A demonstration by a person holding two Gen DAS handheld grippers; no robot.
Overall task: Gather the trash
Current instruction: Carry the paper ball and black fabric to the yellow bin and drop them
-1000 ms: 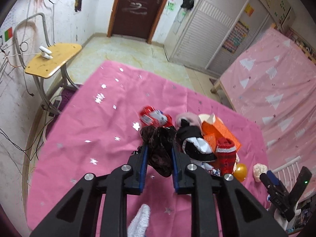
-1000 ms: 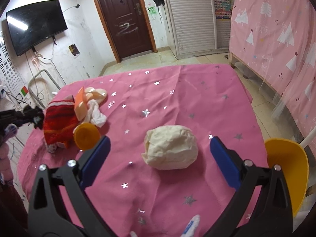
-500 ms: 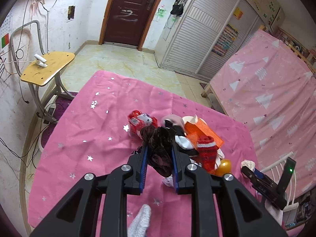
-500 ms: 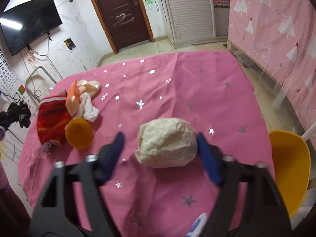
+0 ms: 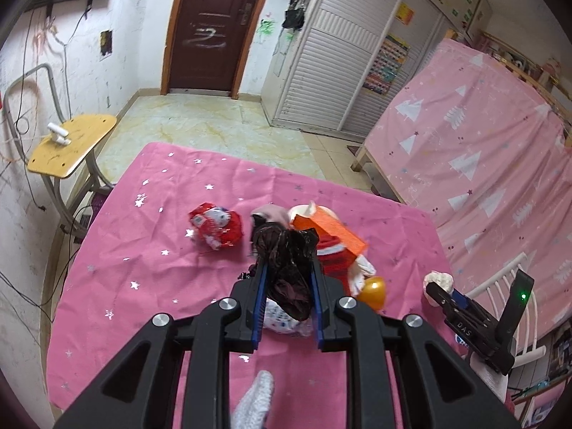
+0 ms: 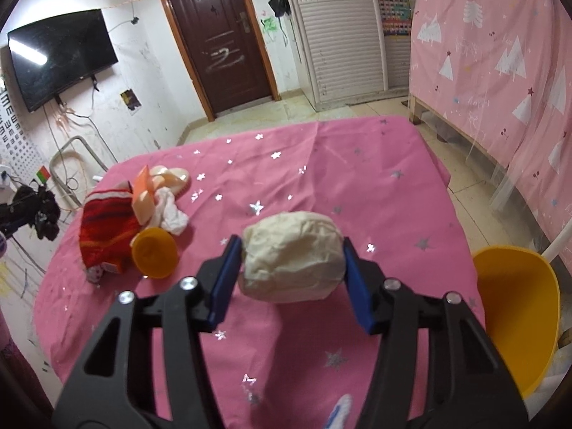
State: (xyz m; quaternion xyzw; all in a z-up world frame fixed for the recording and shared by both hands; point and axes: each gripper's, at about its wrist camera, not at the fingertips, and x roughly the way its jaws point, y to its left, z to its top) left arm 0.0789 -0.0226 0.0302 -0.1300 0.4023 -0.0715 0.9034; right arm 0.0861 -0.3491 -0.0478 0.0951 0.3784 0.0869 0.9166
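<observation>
Left gripper (image 5: 287, 275) clamps dark bag (image 5: 287, 268); right gripper (image 6: 291, 262) squeezes paper wad (image 6: 291, 261) mid-table.

"DAS" — white letters on the right claw (image 5: 440, 289) body.

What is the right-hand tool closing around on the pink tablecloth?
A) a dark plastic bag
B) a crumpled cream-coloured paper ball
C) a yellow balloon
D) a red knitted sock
B: in the right wrist view the right tool has its blue fingers against both sides of the crumpled cream paper ball; the red sock and the orange-yellow round thing lie off to its left, untouched.
</observation>
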